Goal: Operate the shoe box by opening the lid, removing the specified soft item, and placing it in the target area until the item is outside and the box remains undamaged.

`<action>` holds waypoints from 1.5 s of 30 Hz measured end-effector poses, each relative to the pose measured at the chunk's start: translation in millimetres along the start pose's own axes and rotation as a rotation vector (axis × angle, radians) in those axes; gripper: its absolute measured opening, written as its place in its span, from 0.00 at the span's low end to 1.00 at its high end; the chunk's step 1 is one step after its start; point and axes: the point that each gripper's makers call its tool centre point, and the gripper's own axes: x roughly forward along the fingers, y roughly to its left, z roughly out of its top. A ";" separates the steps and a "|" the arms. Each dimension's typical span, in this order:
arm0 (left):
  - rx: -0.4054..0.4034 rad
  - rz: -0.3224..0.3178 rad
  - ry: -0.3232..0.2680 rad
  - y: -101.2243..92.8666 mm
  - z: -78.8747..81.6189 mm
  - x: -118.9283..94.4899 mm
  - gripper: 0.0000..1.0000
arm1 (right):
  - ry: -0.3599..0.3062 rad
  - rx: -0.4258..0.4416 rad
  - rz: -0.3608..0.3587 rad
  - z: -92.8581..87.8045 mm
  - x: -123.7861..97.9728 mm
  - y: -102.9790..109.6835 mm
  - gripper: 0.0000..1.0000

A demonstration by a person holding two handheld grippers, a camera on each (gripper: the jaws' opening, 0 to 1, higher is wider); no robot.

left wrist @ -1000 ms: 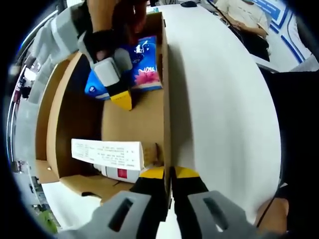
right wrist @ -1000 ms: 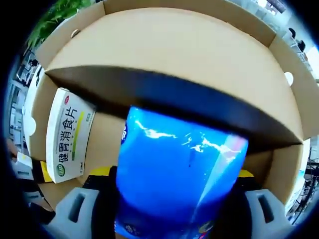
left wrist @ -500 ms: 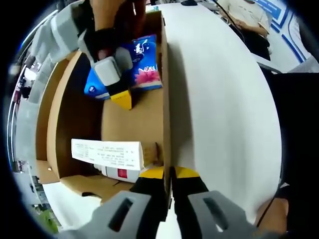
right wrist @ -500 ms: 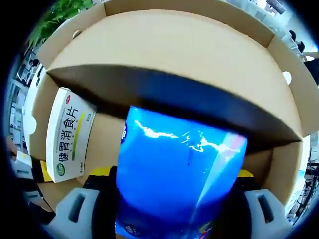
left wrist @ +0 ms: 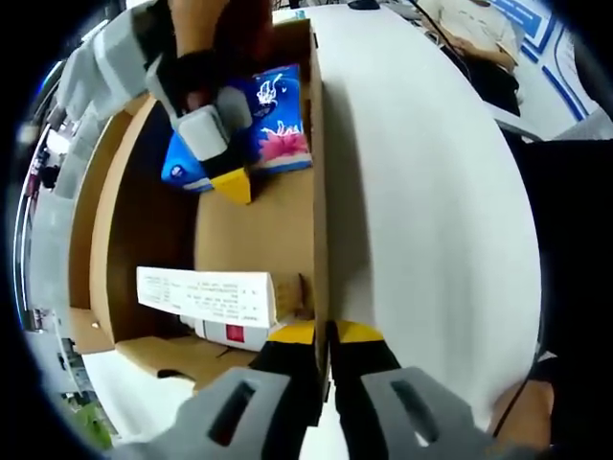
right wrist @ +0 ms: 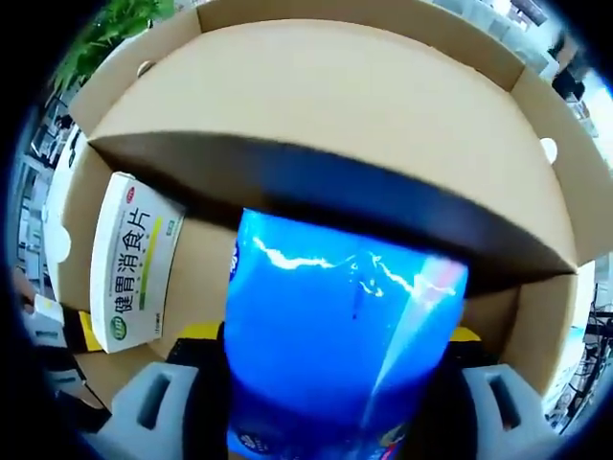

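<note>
An open cardboard shoe box (left wrist: 254, 240) lies on a white table. My left gripper (left wrist: 327, 333) is at its near corner, shut on the edge of the box's right wall. At the far end a blue soft tissue pack (left wrist: 278, 115) with a pink flower print sits in the box, and my right gripper (left wrist: 222, 158), held by a hand, is shut on it. In the right gripper view the blue pack (right wrist: 335, 355) bulges between the yellow-tipped jaws of the right gripper (right wrist: 330, 335), with the box's brown wall (right wrist: 335, 105) behind it.
A white medicine box (left wrist: 206, 295) (right wrist: 134, 264) lies inside the shoe box near my left gripper, over a red-labelled item (left wrist: 228, 333). The white table (left wrist: 431, 192) spreads to the right. A person (left wrist: 469, 29) sits at its far end.
The right gripper and the blue pack have shifted slightly towards the box's far end. The left gripper has stayed on the wall.
</note>
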 end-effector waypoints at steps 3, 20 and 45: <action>0.001 0.001 0.002 1.6 0.8 -0.3 0.04 | 0.001 0.005 0.003 0.0 -0.4 -0.3 0.83; 0.000 -0.001 -0.006 -2.4 0.3 -0.9 0.04 | -0.005 0.022 0.029 8.3 -1.5 -5.3 0.78; 0.000 -0.001 -0.009 -2.7 1.9 -0.4 0.03 | -0.040 0.022 0.031 15.3 -50.0 -11.1 0.77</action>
